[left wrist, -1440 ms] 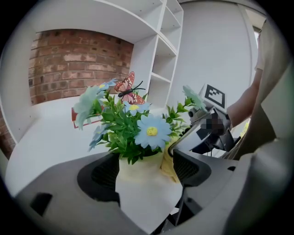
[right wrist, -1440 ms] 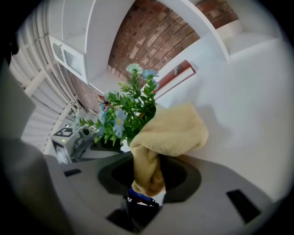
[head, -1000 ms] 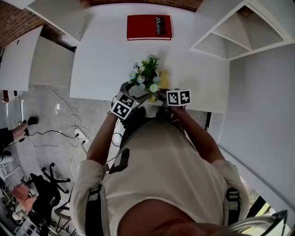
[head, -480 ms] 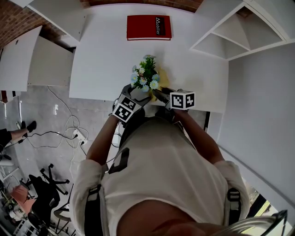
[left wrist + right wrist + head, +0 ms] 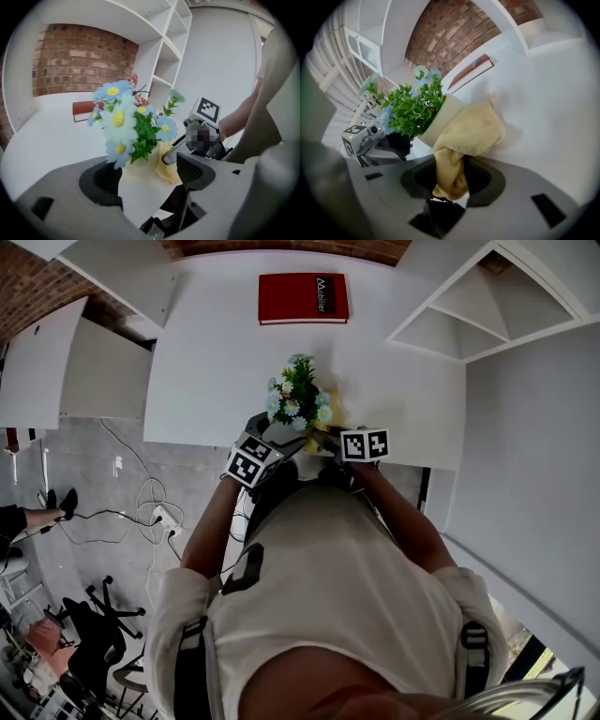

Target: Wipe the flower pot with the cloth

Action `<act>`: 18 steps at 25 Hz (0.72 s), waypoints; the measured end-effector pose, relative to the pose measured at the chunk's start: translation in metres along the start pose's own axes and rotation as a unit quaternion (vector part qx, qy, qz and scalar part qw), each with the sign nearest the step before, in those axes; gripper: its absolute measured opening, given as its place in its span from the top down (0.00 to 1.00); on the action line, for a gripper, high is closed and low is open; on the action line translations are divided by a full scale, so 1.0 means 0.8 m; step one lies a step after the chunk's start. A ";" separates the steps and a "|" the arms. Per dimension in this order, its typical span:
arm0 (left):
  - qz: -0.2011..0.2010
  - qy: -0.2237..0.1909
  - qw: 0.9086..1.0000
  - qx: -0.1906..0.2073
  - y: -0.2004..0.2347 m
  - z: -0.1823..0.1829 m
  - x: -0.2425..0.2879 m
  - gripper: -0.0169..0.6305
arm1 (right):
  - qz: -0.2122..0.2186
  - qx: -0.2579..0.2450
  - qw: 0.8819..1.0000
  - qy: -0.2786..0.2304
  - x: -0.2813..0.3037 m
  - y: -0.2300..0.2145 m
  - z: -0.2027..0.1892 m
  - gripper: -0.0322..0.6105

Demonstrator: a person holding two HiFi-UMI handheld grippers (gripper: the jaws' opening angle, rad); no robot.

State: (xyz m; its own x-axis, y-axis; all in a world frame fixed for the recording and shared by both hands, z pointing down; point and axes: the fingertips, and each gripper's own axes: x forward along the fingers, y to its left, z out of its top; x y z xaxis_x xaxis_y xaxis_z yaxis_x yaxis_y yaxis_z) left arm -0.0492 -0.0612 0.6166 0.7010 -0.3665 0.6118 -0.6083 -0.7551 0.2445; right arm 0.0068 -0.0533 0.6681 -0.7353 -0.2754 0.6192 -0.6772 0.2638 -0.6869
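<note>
Well beyond the flower pot [image 5: 442,118], a red book [image 5: 303,296].

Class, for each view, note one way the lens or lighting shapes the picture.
Head view: the wide lens bows the table at its edges; lighting is even. Left gripper view: a black vignette rings the frame and the shelves curve. Right gripper view: the cloth casts a soft shadow on the table beside the flower pot.

Cream-white flower pot [image 5: 440,123], pale yellow cloth [image 5: 476,129], pale blue flowers [image 5: 115,110] with yellow centres, green leaves [image 5: 410,110], red book [image 5: 303,295], white bench [image 5: 206,362], red-brown brick wall [image 5: 79,61], white shelves [image 5: 164,61], grey right tool [image 5: 452,180], black-and-white square markers on its cube [image 5: 364,442]
</note>
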 end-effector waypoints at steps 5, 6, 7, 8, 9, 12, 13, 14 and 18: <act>0.000 0.028 0.998 0.051 0.009 -0.003 0.012 0.41 | 0.010 -0.008 1.000 -0.008 -0.012 0.012 0.011 0.72; -0.003 0.030 0.998 0.056 0.009 -0.003 0.015 0.41 | 0.017 -0.011 1.000 -0.013 -0.016 0.021 0.016 0.72; -0.004 0.029 0.998 0.057 0.008 -0.003 0.016 0.41 | 0.026 -0.014 0.999 -0.020 -0.021 0.030 0.023 0.72; -0.005 0.027 0.998 0.055 0.008 -0.002 0.017 0.41 | 0.034 -0.016 0.999 -0.030 -0.026 0.039 0.031 0.72; -0.005 0.026 0.998 0.052 0.005 -0.002 0.017 0.41 | 0.039 -0.019 0.998 -0.041 -0.033 0.047 0.040 0.72; -0.010 0.028 0.998 0.051 -0.004 -0.004 0.018 0.41 | 0.040 -0.027 0.996 -0.069 -0.045 0.056 0.060 0.72; -0.010 0.028 0.998 0.051 -0.007 -0.006 0.018 0.41 | 0.037 -0.026 0.996 -0.072 -0.045 0.054 0.061 0.72; -0.009 0.027 0.998 0.048 -0.010 -0.007 0.017 0.41 | 0.035 -0.024 0.997 -0.072 -0.043 0.051 0.059 0.72; -0.006 0.019 0.999 0.027 -0.020 -0.009 0.016 0.41 | 0.026 -0.001 0.998 -0.054 -0.029 0.032 0.035 0.72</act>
State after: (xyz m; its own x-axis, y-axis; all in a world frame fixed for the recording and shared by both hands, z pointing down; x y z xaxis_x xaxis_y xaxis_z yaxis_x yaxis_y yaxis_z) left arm -0.0334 -0.0498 0.6258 0.6925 -0.3368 0.6380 -0.5782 -0.7880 0.2116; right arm 0.0076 -0.0659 0.6257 -0.7620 -0.3595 0.5387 -0.6389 0.2815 -0.7159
